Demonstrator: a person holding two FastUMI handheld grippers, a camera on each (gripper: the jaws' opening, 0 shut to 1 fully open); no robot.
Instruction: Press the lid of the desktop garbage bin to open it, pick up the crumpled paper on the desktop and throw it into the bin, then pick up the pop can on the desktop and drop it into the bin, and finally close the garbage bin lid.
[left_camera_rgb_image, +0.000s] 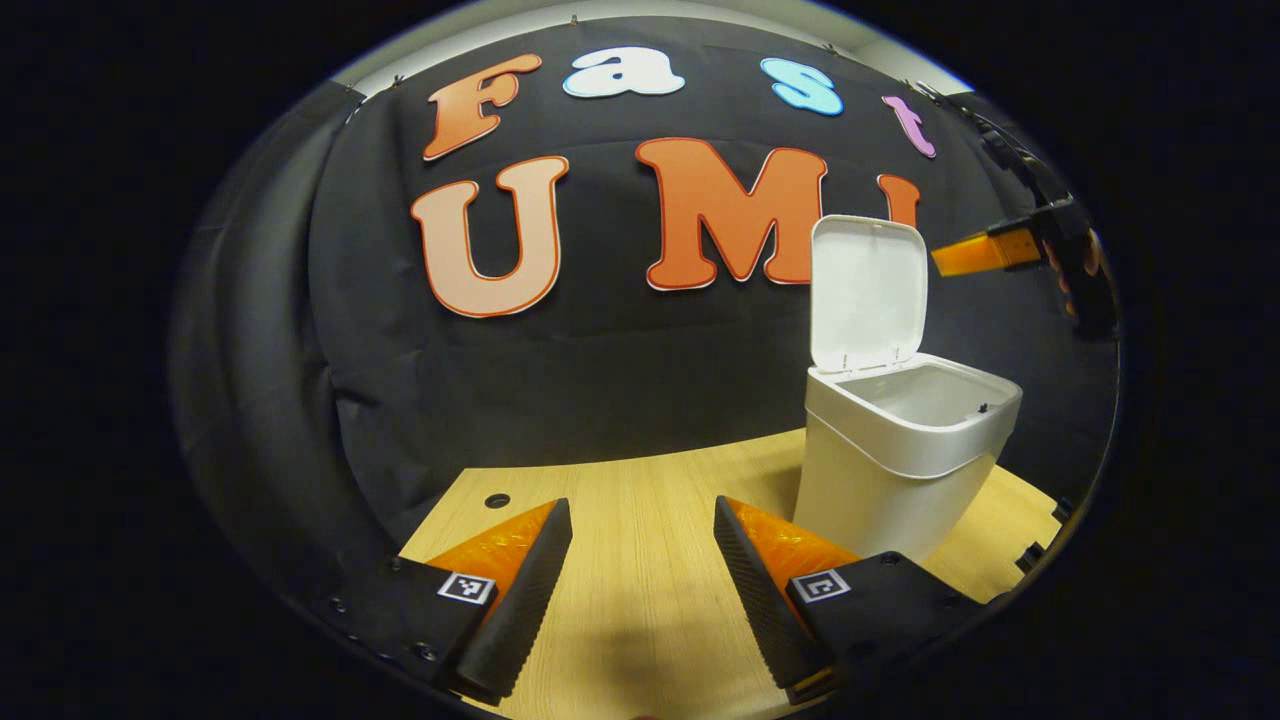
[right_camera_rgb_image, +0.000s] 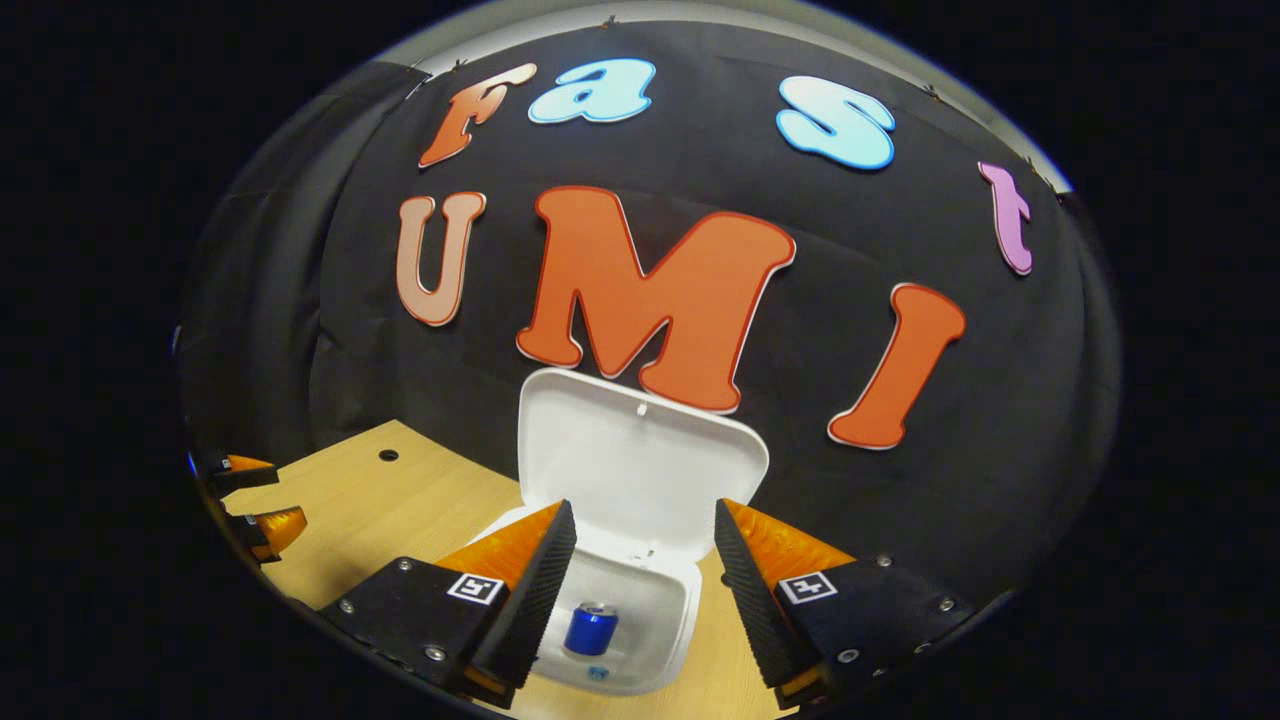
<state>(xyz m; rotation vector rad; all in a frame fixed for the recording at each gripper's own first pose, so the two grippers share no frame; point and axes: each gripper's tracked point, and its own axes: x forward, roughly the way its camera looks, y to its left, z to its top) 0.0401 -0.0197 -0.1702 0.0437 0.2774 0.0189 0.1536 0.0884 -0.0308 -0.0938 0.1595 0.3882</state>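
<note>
Where the pale wooden desktop (left_camera_rgb_image: 640, 600) meets the black cloth wall, the white garbage bin (left_camera_rgb_image: 890, 470) stands with its lid (left_camera_rgb_image: 865, 290) upright. The right gripper (right_camera_rgb_image: 640, 580) hangs above the bin, fingers apart and empty, over the blue pop can (right_camera_rgb_image: 590, 628) lying inside. The left gripper (left_camera_rgb_image: 640, 580) hovers spread over bare wood; the crumpled paper is hard to make out.
</note>
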